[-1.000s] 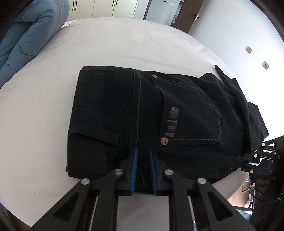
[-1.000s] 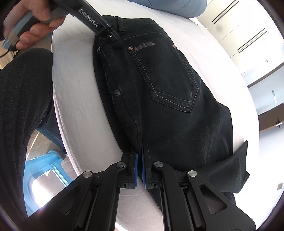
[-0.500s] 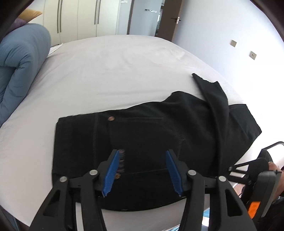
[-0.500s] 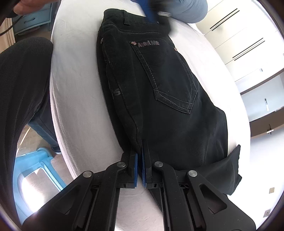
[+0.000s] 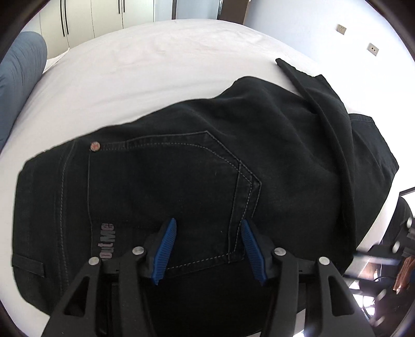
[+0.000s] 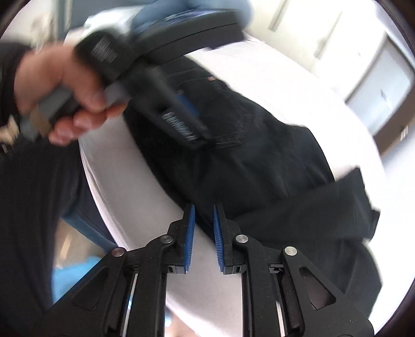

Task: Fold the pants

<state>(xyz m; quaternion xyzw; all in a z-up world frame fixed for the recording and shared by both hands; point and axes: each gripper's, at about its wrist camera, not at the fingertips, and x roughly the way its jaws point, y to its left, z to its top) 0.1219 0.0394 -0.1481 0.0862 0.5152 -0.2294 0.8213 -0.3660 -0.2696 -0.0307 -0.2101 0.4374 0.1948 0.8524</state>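
Note:
Black pants [image 5: 197, 171] lie folded on the white bed [image 5: 155, 59], back pocket up, with a loose leg end sticking out at the far right. My left gripper [image 5: 207, 228] is open and empty, hovering over the back pocket. In the right wrist view the pants [image 6: 259, 166] lie ahead. My right gripper [image 6: 203, 212] is open with a narrow gap, empty, at the near edge of the pants. The left gripper [image 6: 192, 103] shows there, blurred, held in a hand over the pocket.
A blue duvet [image 5: 18, 77] lies at the bed's left side. Wardrobe doors [image 5: 103, 15] stand behind the bed. The person's dark-clothed leg [image 6: 33, 207] is left of the bed edge, with a blue stool [image 6: 77, 274] below.
The left gripper let go of the waistband, opened and moved right over the back pocket. The right gripper let go of the pants edge and opened slightly.

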